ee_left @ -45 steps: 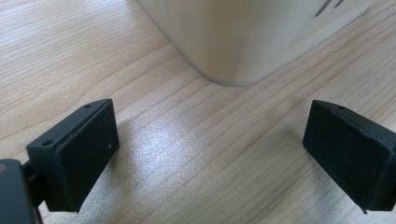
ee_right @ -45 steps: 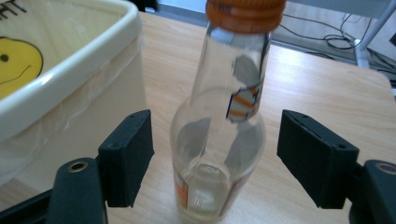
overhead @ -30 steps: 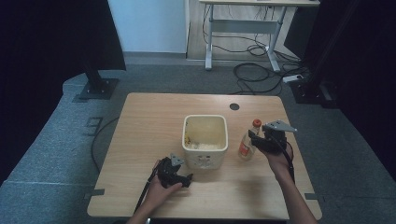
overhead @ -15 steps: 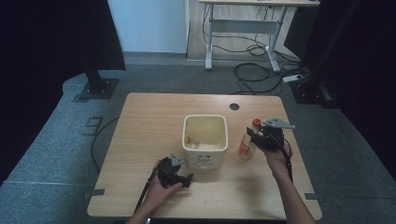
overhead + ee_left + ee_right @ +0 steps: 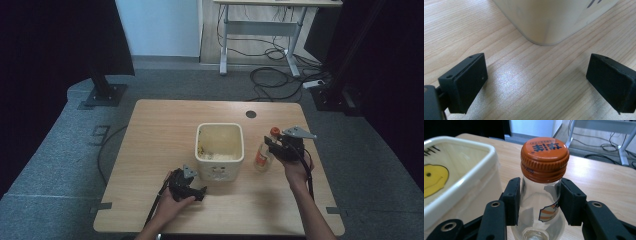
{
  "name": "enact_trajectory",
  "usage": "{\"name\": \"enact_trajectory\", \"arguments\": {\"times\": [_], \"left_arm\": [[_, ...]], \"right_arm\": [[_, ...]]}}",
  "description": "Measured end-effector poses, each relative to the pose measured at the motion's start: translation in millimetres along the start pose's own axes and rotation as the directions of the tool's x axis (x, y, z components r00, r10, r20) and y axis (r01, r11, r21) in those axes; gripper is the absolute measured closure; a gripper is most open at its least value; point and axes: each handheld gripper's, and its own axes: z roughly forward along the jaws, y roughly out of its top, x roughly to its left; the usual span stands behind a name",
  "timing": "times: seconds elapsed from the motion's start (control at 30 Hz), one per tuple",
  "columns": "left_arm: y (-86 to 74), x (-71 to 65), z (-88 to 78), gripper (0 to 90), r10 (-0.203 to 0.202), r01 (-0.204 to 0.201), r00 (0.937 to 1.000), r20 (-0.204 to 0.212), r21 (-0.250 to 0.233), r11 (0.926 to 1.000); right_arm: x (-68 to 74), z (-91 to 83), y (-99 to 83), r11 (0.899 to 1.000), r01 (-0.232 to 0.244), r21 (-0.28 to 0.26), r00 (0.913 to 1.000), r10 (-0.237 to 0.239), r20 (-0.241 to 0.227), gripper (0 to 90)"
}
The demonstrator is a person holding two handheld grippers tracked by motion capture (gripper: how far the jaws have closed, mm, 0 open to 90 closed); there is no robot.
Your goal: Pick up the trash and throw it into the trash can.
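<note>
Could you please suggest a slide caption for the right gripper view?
Right gripper closed on the neck of a clear bottle, below its orange cap, beside a cream tub.

Tubs: 1, a cream tub (image 5: pixel 219 150)
Bottles: 1, a glass bottle (image 5: pixel 541 202)
Bottle caps: 1, an orange cap (image 5: pixel 545 157)
Claws: 2, left claw (image 5: pixel 534 82), right claw (image 5: pixel 540 200)
Tabletops: 1, a wooden tabletop (image 5: pixel 160 130)

I see grey carpet floor (image 5: pixel 65 150) around wooden table (image 5: pixel 165 120), white desk frame (image 5: pixel 260 30) beyond it, cables (image 5: pixel 270 77) between, black curtains flanking
</note>
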Motion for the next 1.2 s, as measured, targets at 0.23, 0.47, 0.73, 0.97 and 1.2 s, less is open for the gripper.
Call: {"name": "enact_trajectory", "arguments": {"times": [0.23,0.47,0.73,0.97,1.2], "left_arm": [[0.0,-0.2,0.0,3.5,0.0,0.0,1.0,0.002,0.0,1.0],[0.0,-0.3,-0.1,3.5,0.001,-0.001,1.0,0.003,0.001,1.0],[-0.1,-0.5,0.0,3.4,0.002,-0.002,1.0,0.003,-0.001,1.0],[-0.1,-0.5,0.0,3.4,0.002,-0.002,1.0,0.003,-0.001,1.0],[0.0,-0.5,-0.1,3.5,0.002,-0.002,1.0,0.004,0.0,1.0]], "right_arm": [[9.8,-12.2,8.2,0.999,0.023,-0.045,0.9995,-0.024,-0.022,54.8],[17.8,-21.8,14.5,0.997,0.033,-0.076,0.9984,-0.037,-0.044,54.8],[25.3,-27.1,20.3,0.994,0.043,-0.096,0.9971,-0.049,-0.059,54.9],[33.4,-32.2,28.0,0.992,0.048,-0.117,0.9952,-0.058,-0.079,54.9],[36.7,-33.6,33.7,0.99,0.041,-0.133,0.9948,-0.053,-0.086,55.0]]}}
